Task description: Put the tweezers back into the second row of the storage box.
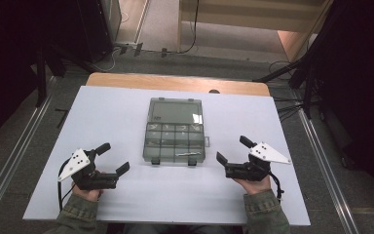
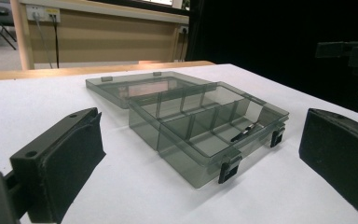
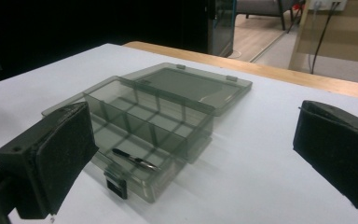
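Centrally on the white tabletop [image 1: 126, 195], an open compartment box [image 1: 174, 141] containing a small metal piece [image 1: 187, 154] is shown between left tongs [image 1: 113, 157] and right tongs [image 1: 233, 149], both spread wide, nothing held.

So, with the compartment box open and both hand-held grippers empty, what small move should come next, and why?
Probably swing the lid shut. The box lies open with the lid flat behind it, and a small dark metal piece already rests in a front compartment. The left hand-held gripper and the right hand-held gripper are both open, hold nothing, and sit apart from the box, so either could reach the lid's far edge.
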The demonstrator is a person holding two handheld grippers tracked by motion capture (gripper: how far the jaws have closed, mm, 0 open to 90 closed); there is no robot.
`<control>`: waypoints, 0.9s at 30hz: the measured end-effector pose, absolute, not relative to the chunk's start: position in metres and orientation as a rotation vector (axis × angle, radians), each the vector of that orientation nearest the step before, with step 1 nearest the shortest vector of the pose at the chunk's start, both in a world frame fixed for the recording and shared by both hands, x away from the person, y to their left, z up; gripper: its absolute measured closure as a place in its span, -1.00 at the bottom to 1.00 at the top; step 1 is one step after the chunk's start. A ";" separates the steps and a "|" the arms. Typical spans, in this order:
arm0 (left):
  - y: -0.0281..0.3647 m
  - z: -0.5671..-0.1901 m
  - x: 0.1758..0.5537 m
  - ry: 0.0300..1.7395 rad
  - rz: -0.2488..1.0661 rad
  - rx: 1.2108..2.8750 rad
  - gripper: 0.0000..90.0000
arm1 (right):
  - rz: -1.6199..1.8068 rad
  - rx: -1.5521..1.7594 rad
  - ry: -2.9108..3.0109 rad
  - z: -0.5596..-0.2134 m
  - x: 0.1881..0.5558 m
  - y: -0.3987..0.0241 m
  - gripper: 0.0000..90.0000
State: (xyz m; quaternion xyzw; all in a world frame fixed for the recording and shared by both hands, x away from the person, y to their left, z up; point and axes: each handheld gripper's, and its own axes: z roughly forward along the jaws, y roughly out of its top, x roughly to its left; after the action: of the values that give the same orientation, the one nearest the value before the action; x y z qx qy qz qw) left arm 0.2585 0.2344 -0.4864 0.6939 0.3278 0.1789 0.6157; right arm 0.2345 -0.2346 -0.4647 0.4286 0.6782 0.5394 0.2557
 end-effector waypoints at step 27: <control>0.234 -0.486 0.259 0.760 0.422 1.597 -1.00 | 1.478 1.183 1.723 -0.493 0.185 -0.283 -1.00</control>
State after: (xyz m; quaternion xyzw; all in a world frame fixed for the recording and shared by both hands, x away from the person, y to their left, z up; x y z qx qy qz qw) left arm 0.2594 0.2342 -0.4865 0.6928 0.3299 0.1833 0.6145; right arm 0.1852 -0.2826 -0.4929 0.4426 0.6449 0.5530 0.2868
